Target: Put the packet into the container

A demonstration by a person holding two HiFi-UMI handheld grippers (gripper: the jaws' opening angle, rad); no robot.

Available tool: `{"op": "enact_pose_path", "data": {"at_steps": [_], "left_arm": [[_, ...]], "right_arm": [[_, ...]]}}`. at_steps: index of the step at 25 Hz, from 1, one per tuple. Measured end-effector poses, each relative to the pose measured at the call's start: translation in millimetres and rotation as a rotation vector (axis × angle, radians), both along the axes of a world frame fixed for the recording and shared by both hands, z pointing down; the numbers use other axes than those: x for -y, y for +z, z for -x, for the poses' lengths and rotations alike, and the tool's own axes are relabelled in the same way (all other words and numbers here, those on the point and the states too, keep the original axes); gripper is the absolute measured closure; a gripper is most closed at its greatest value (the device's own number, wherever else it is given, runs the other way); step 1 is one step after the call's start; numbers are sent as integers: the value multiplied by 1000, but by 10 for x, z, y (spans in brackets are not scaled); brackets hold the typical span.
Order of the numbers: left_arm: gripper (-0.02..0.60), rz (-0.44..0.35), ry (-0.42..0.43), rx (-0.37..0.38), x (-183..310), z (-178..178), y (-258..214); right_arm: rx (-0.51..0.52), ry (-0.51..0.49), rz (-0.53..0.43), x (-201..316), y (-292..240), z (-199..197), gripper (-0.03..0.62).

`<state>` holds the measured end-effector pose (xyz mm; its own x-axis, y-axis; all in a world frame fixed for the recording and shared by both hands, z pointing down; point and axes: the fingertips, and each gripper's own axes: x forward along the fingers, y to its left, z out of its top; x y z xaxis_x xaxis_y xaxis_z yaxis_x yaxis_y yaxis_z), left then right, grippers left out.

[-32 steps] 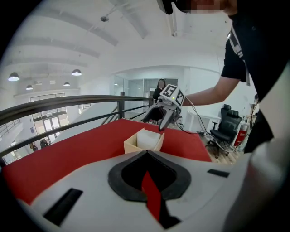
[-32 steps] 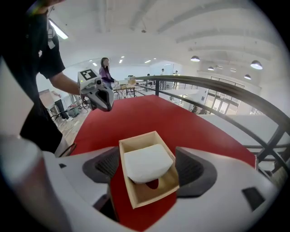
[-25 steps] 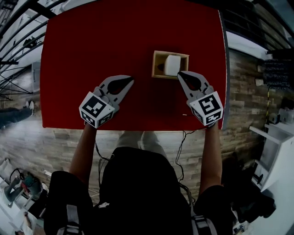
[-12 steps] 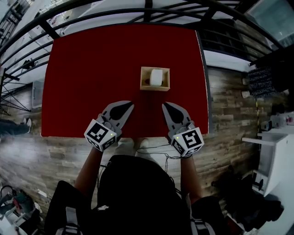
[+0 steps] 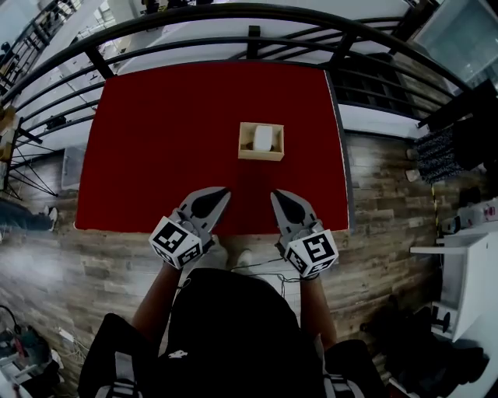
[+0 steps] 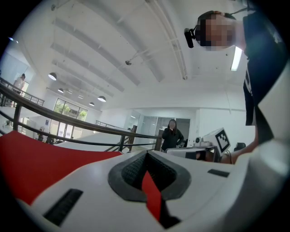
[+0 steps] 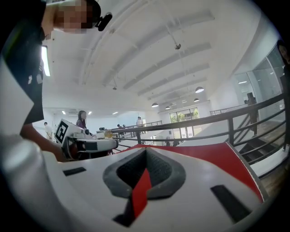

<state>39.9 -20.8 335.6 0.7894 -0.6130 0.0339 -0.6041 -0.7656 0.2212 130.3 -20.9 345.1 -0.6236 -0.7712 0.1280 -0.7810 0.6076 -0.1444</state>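
Red rectangular table (image 5: pixel 156 140): top surface carries one item group only. A black metal railing (image 5: pixel 233 12) runs along beyond its far edge and left edge.

Left hand-held gripper (image 5: pixel 224 191), grey body with a black-and-white marker cube: positioned at the near edge of the table, left of middle, tips over the red surface, cube hanging past the edge. Jaws fully together in its own view (image 6: pixel 146 153); nothing between them.

Right hand-held gripper (image 5: pixel 274 193), same build: at the near edge, right of middle, tips pointing toward the far edge. Jaws fully together (image 7: pixel 145 150); nothing held.

Small open-topped light wooden box container (image 5: pixel 261 155): standing midway between the far and near edges, nearer the right edge than the left, well apart from both grippers.

White soft packet (image 5: pixel 264 137): lying inside the container, toward its right side.
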Motion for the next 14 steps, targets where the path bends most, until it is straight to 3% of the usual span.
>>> {"op": "enact_pose_path", "data": {"at_steps": [14], "left_arm": [[574, -19, -45, -8, -322, 88, -111]], "right_arm": [[20, -16, -18, -316, -78, 46, 574]]}}
